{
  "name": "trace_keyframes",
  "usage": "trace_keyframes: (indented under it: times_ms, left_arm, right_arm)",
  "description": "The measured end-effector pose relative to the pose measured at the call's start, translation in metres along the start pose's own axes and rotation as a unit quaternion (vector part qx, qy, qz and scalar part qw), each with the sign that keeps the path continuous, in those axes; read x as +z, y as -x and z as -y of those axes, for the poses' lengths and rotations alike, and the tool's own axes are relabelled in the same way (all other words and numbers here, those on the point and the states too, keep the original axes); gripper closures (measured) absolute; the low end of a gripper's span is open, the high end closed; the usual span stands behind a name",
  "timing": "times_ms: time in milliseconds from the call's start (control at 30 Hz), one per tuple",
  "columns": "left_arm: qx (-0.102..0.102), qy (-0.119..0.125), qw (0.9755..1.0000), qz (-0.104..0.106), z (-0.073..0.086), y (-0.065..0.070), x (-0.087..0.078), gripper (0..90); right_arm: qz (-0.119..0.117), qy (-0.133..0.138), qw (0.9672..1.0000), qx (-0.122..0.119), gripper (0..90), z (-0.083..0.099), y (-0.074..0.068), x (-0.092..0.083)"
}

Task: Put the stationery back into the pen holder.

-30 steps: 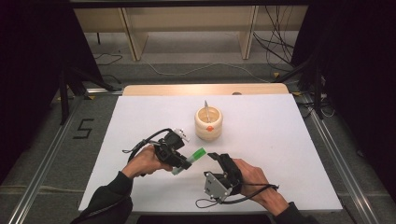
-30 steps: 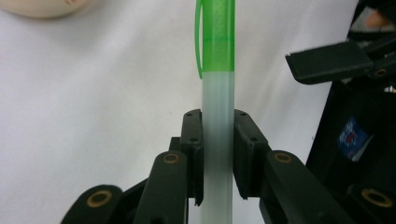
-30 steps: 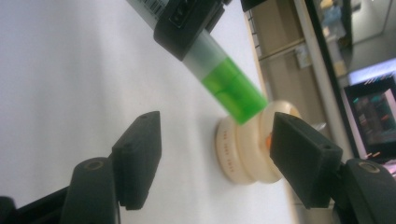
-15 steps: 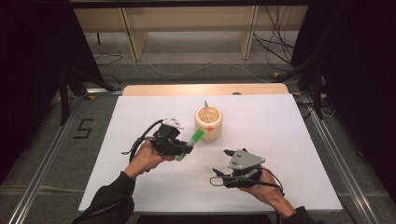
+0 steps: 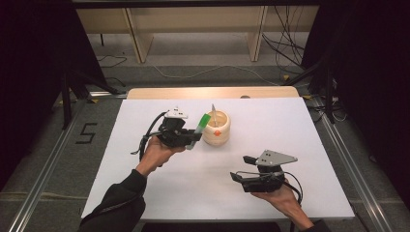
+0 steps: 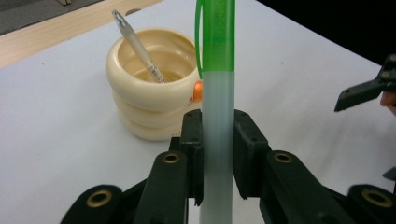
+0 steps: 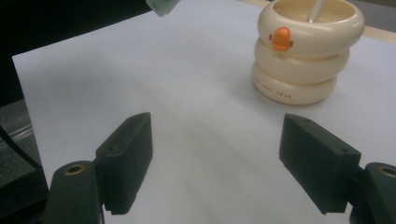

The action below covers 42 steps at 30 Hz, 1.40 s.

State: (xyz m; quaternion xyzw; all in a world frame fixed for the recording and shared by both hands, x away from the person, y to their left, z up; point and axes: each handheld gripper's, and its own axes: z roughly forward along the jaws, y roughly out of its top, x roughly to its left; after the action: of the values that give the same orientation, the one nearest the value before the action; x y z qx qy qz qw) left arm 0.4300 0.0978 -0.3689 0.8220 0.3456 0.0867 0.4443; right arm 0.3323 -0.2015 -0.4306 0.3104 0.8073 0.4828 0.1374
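Left gripper (image 5: 192, 140) has its jaws clamped on a green-capped pen (image 6: 216, 98), pads pinching the clear frosted barrel low down, green cap end pointing up and away toward the holder. In the high view the pen (image 5: 201, 126) tilts toward the cream ringed pen holder (image 5: 216, 128), cap just beside the holder's rim, not yet over the opening. The holder (image 6: 152, 84) already has one silver pen (image 6: 136, 45) leaning inside against the far-left wall.

Right gripper (image 5: 240, 167) sits well apart on the near right side of the white table (image 5: 314, 159), jaws wide and holding nothing; they have just been opening further, with only bare tabletop between them. Its own view looks across at the holder (image 7: 303, 51) and the orange duck-like mark (image 7: 281, 38) on the front.

Step in hand, as I read it: drop the green pen into the holder.
- Lift a little so the leading end clears the rim, then centre it over the open half of the mouth, away from the silver pen.
- Tip the pen closer to upright before lowering; a flat angle would knock the rim and could shove the light holder.
- Release only once the end is well inside.
- Which end goes in first is the cap end by the look of it, but the lower tip is hidden behind the jaws, so hard to be sure.
- Right gripper could steady the holder if it slides; otherwise keep it clear.
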Motion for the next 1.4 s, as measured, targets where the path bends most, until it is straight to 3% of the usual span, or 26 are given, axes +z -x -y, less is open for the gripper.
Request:
trace_keyframes:
  times_ms: [100,467,867,1400]
  left_arm:
    - [0.0,0.01,0.9999,-0.004,-0.008,-0.001,0.003,76.2]
    - [-0.011,0.036,0.9992,-0.013,-0.027,-0.007,0.018,76.3]
    - [-0.027,0.057,0.9977,-0.024,-0.048,-0.014,0.041,76.2]
    - [-0.02,0.061,0.9972,-0.039,-0.059,-0.017,0.076,76.1]
  right_arm:
    - [-0.006,0.006,0.9997,0.022,25.9,0.003,0.005,-0.001]
    - [-0.006,0.02,0.9986,0.049,25.6,0.009,0.011,-0.01]
    - [-0.008,0.02,0.9988,0.044,25.8,0.011,0.011,-0.009]
    - [-0.007,0.018,0.999,0.041,26.1,0.011,0.011,-0.007]
